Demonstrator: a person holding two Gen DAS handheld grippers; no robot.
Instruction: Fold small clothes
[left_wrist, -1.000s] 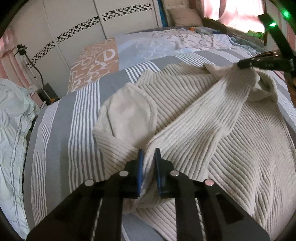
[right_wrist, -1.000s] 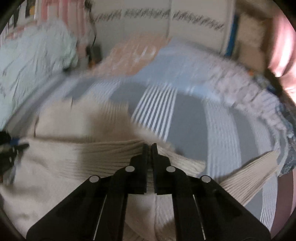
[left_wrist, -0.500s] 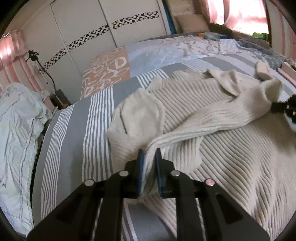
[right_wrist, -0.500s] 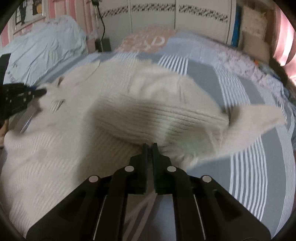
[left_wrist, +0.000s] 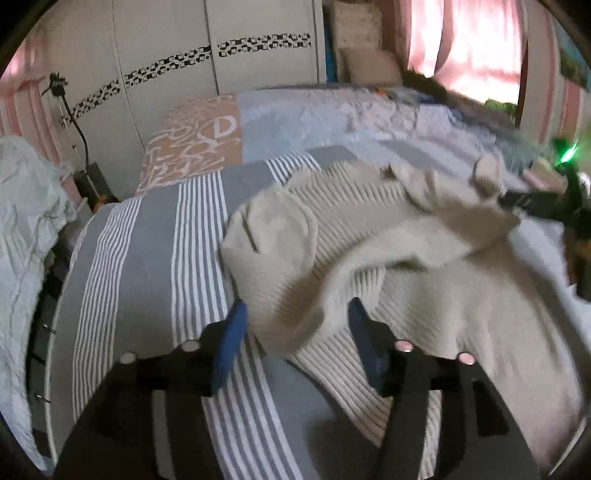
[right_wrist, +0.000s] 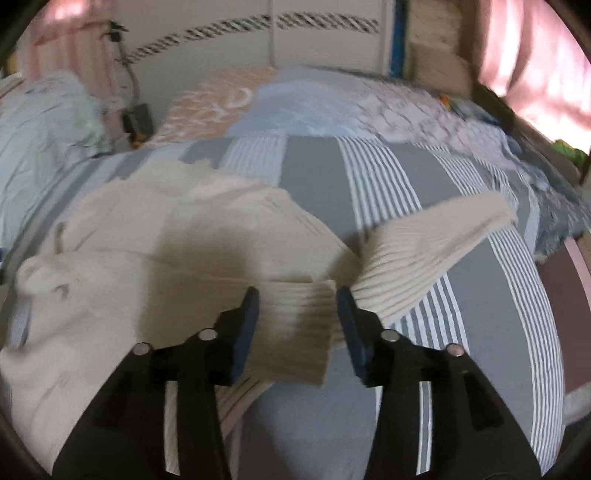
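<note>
Where the cream ribbed sweater lies spread over the grey and white striped bedspread, one sleeve is folded across its body, and its cuff end sits between the blue-padded fingers of the left gripper, whose jaws stand wide apart and grip nothing. From the right wrist view the same sweater fills the left half of the bed, a second sleeve reaches out to the right over the stripes, and a ribbed cuff lies loose between the parted fingers of the right gripper, also released; whether the pads touch the knit is hard to tell through the blur. A pale, smoother panel lies near the sweater's left shoulder in the left wrist view. Beyond the striped cover lie an orange patterned pillow and a light blue patterned one, side by side at the head of the bed. Crumpled pale bedding is heaped at the left, white wardrobe doors with a black patterned band stand behind, and pink curtains glow at the right.
</note>
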